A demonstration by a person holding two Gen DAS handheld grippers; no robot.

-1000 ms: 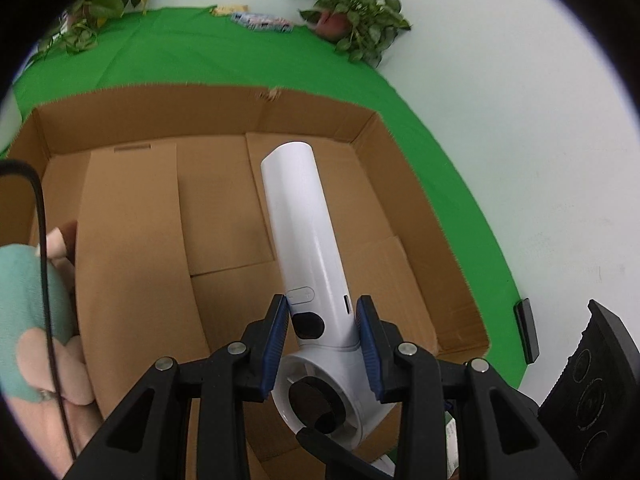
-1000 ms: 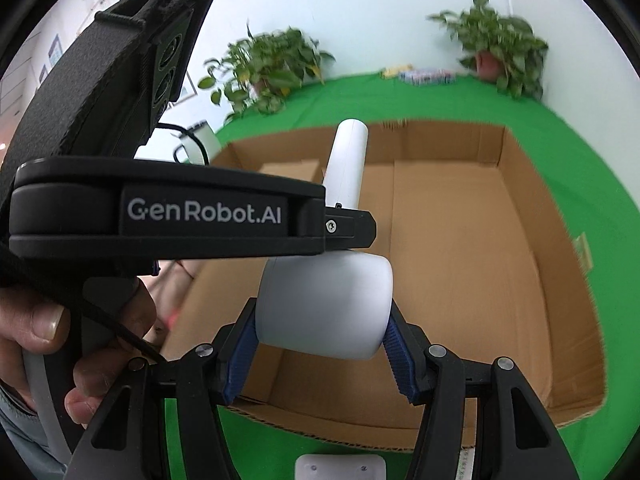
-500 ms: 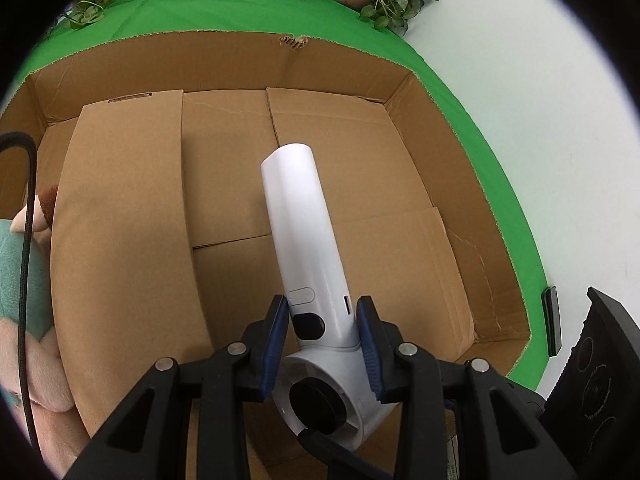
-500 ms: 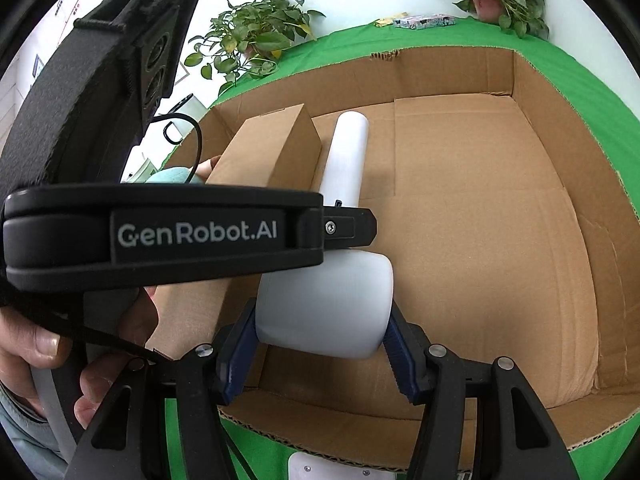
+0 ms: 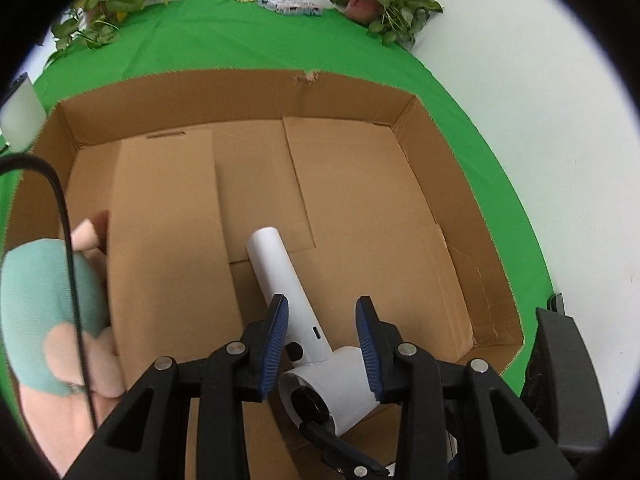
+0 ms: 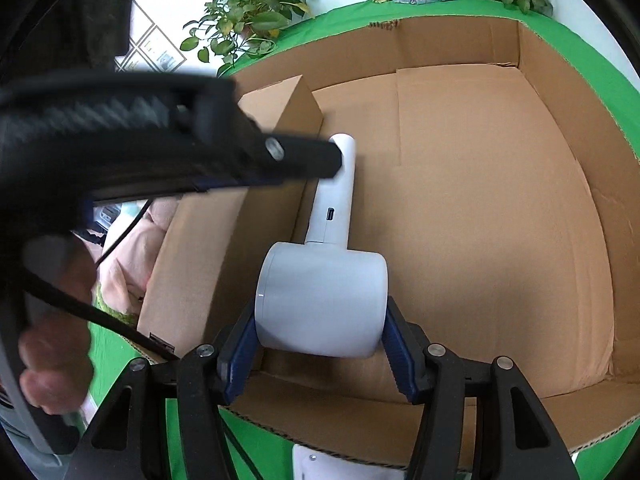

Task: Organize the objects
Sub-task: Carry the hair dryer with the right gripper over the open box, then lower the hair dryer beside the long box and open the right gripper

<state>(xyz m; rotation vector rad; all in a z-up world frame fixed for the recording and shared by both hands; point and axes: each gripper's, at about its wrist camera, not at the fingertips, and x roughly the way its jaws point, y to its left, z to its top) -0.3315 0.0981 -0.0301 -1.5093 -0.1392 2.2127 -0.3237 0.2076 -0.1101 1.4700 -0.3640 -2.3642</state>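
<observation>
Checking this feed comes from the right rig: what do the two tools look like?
Both the left tool and the right tool are black, each with two angular, cut-out fingers, blue ribbed pads inside the tips and silver rivets at the joints. A thin black cable runs beside the left tool.

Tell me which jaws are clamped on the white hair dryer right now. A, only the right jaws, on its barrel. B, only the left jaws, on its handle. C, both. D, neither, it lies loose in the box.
A: the right gripper presses both pads on the dryer barrel, while the left gripper stands open, the handle off to one side between its jaws and touching neither pad.
</observation>
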